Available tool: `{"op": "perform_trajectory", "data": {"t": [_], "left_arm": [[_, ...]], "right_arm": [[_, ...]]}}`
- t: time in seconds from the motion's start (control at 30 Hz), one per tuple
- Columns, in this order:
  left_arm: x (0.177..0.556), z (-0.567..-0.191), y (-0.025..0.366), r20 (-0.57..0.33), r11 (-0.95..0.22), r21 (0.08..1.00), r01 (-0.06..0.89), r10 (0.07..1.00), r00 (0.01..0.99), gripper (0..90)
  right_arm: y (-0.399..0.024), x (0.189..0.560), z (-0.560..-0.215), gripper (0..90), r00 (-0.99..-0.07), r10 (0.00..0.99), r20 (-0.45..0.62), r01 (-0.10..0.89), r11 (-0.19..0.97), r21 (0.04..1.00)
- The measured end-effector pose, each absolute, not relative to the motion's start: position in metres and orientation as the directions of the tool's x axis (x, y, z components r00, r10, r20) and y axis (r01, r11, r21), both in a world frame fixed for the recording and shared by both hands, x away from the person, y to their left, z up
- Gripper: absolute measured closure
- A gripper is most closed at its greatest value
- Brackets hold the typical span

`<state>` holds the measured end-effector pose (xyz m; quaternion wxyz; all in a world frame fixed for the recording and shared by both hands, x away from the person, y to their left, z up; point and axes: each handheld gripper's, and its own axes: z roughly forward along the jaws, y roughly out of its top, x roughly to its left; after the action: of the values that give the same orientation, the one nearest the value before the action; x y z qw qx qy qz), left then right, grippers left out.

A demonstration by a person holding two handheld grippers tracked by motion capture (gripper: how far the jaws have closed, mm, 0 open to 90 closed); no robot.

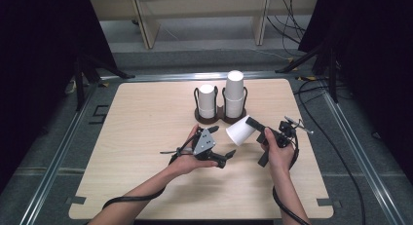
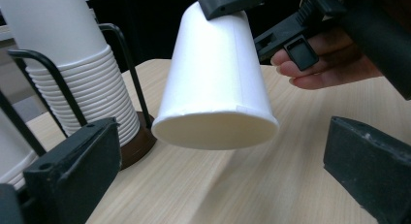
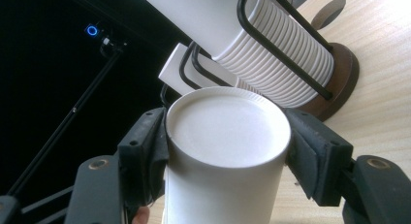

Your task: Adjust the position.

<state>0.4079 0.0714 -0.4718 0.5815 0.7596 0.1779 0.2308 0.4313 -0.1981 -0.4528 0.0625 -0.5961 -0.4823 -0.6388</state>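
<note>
A white paper cup [image 1: 238, 132] is held tilted above the table, in front of the cup holder. My right gripper [image 1: 249, 129] is shut on it. In the right gripper view the two jaws press on both sides of the cup [image 3: 228, 132], whose flat round end faces away from the camera. My left gripper [image 1: 221, 143] sits just left of the cup and is open. In the left gripper view its jaws stand wide apart, with the cup [image 2: 215, 83] hanging close ahead, untouched.
A dark wire cup holder [image 1: 214, 119] stands at the table's middle back with two stacks of upturned white cups, a short one [image 1: 206, 101] and a taller one [image 1: 234, 91]. Black cables lie on the floor to the right, and a bench stands beyond.
</note>
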Motion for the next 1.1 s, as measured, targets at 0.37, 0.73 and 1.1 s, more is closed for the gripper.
{"op": "perform_trajectory", "data": {"t": [0.37, 0.73, 1.1], "left_arm": [[0.42, -0.478, 0.058, 0.129, -0.253, 0.967, 0.017, 0.549, 0.825, 1.1], [0.423, -0.481, 0.055, 0.15, -0.267, 0.964, 0.004, 0.555, 0.818, 4.8], [0.427, -0.482, 0.054, 0.147, -0.26, 0.966, 0.005, 0.562, 0.814, 7.6]], "right_arm": [[-0.196, 0.432, -0.453, 35.8, -0.284, 0.487, 0.826, 0.666, -0.519, 0.535], [-0.194, 0.432, -0.45, 35.8, -0.291, 0.483, 0.826, 0.663, -0.521, 0.538], [-0.193, 0.433, -0.45, 35.8, -0.292, 0.477, 0.829, 0.667, -0.521, 0.534]]}}
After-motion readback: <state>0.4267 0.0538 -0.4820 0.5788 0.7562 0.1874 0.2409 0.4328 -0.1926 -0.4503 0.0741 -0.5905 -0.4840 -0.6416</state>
